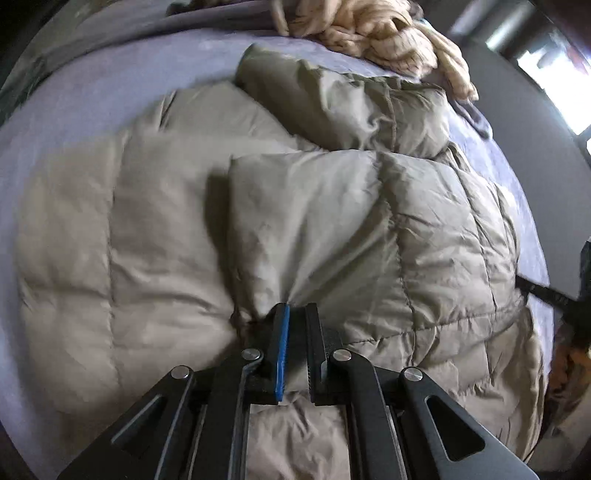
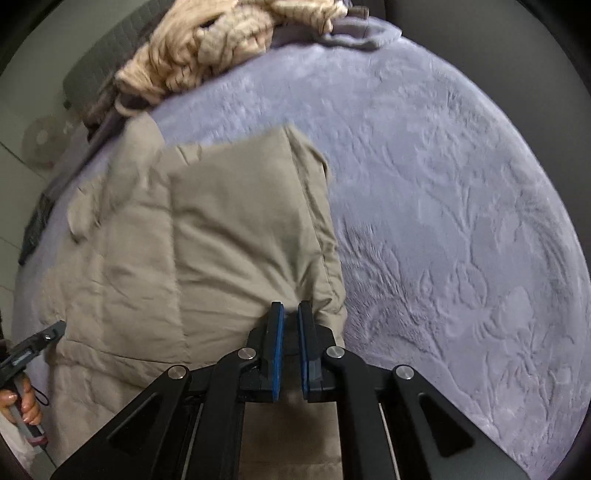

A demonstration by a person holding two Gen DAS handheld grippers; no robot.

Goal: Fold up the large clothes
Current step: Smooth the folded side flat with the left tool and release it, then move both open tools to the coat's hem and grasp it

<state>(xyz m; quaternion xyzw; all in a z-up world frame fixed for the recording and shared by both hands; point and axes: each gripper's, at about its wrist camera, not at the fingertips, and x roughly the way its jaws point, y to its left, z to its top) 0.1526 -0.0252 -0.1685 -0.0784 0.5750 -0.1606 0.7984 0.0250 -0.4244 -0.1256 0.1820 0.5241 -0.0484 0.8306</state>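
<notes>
On the purple bed, under both of my claws:

- Padded coat [image 1: 177,229], khaki, quilted: spread across the blanket, one part doubled back over the body so its edge lies across the middle; a puffy sleeve or hood sits bunched at the far end. Seen from my right claw, the coat [image 2: 221,229] covers the left side of the bed.
- Left claw [image 1: 295,306]: jaws nearly together, pinching a gathered fold of the coat; the cloth puckers towards the tips.
- Right claw [image 2: 291,304]: jaws drawn close, blue pads facing, nipping the coat's edge where it meets bare blanket. It points steeply down at the bed.
- Left claw again, seen from the right [image 2: 48,334]: only its tip shows at the frame's edge, over the coat, with my hand [image 2: 26,402] round the handle below.
- Blanket [image 2: 443,221], lilac, plush, with a pressed leaf-like pattern: bare on the right side of the coat.
- Cream knitted garment [image 1: 388,33]: heaped at the far end of the bed, apart from the coat.
- Grey cloth [image 2: 351,33]: rumpled just beside the knit.
</notes>
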